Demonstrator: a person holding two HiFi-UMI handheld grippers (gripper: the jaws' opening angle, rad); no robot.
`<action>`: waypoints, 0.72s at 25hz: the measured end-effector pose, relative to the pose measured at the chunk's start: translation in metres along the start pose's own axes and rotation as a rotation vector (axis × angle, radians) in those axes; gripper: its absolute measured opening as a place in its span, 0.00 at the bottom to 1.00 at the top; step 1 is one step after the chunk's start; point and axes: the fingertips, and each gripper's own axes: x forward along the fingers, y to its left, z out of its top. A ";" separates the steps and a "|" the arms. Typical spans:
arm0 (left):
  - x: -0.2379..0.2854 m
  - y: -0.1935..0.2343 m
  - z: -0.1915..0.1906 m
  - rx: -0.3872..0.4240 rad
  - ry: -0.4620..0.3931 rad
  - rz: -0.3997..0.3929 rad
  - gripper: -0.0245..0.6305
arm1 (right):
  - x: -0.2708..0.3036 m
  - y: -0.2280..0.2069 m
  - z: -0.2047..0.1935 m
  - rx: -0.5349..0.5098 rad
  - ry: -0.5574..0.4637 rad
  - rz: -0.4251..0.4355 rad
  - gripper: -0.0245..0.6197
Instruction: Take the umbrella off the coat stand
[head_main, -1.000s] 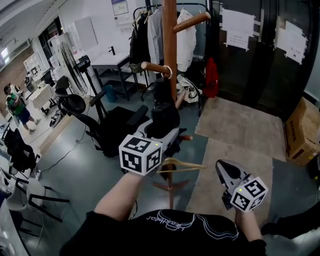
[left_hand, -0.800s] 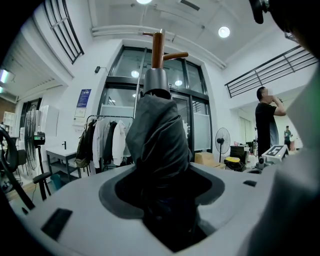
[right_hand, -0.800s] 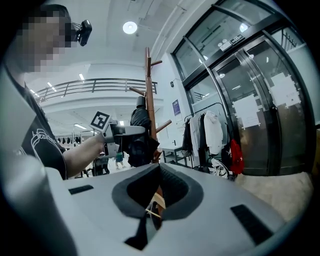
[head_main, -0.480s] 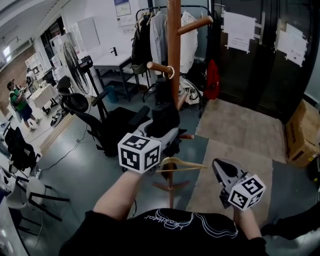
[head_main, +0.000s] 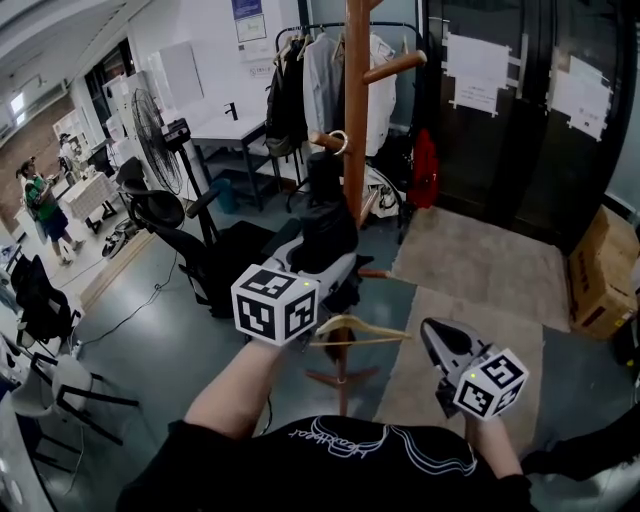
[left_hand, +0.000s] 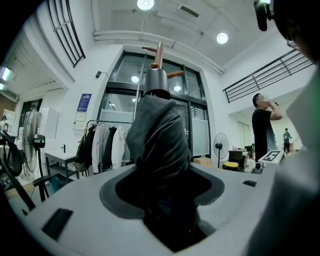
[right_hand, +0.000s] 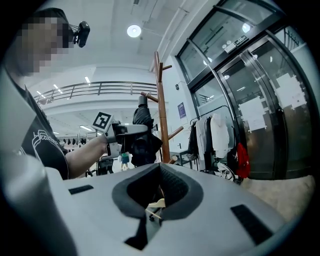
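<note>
A black folded umbrella (head_main: 326, 225) hangs beside the wooden coat stand (head_main: 356, 90), its loop (head_main: 341, 143) around a short peg close to the pole. My left gripper (head_main: 318, 268), under its marker cube, is shut on the umbrella's lower part. In the left gripper view the dark fabric (left_hand: 159, 145) fills the space between the jaws of that gripper (left_hand: 167, 212), with the grey cap (left_hand: 156, 82) above. My right gripper (head_main: 434, 338) hovers low at the right, shut and holding nothing. From the right gripper (right_hand: 152, 212) the stand (right_hand: 161, 115) and umbrella (right_hand: 142, 135) show ahead.
A wooden hanger (head_main: 358, 331) hangs low on the stand, between the two grippers. An office chair (head_main: 190, 250) and a fan (head_main: 150, 125) stand at the left, a clothes rack (head_main: 320, 70) behind. A rug (head_main: 480, 260) and a cardboard box (head_main: 600, 270) lie right.
Both grippers have risen slightly. The umbrella has come up a little with the left gripper, its loop still around the peg.
</note>
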 end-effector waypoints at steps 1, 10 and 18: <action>-0.002 -0.001 0.003 0.000 -0.006 -0.001 0.40 | 0.000 0.002 0.002 -0.001 -0.001 0.000 0.04; -0.035 -0.002 0.022 -0.013 -0.051 -0.021 0.39 | -0.001 0.032 0.011 0.016 -0.017 0.000 0.04; -0.086 -0.008 0.024 -0.043 -0.101 -0.056 0.39 | 0.000 0.069 0.011 0.048 -0.043 0.025 0.04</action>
